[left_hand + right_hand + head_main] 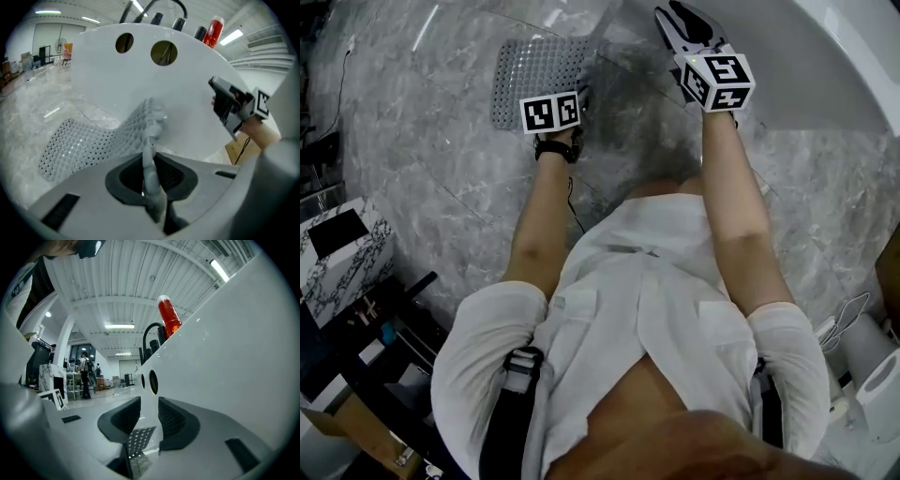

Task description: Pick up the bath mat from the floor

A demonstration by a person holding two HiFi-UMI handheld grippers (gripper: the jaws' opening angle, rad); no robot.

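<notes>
Left gripper (149, 177): jaws nearly together, clamped on a bunched edge of the bath mat (84, 140). The pinched fold stands upright between the pads and runs away from them toward twelve o'clock. From that fold the perforated sheet slopes down toward nine o'clock, where its far part lies flat on the floor (422, 187).

Right gripper (149, 411): jaws apart, nothing between them. It hangs at about two o'clock of the left one, close to the white bathtub (825, 56) wall and clear of the mat. A red bottle (168, 317) stands on the tub rim above, at twelve o'clock.

Head view: mat (534, 70) lies on the grey marble floor at eleven o'clock of the person, beside the tub, with only its near edge raised.

Assessment: grasp made, lift barely begun. The next move calls for a steady upward pull so the sheet peels free. Its underside may cling to the stone, and the hold is on one narrow fold only. The free gripper could take a second edge to share the load.
</notes>
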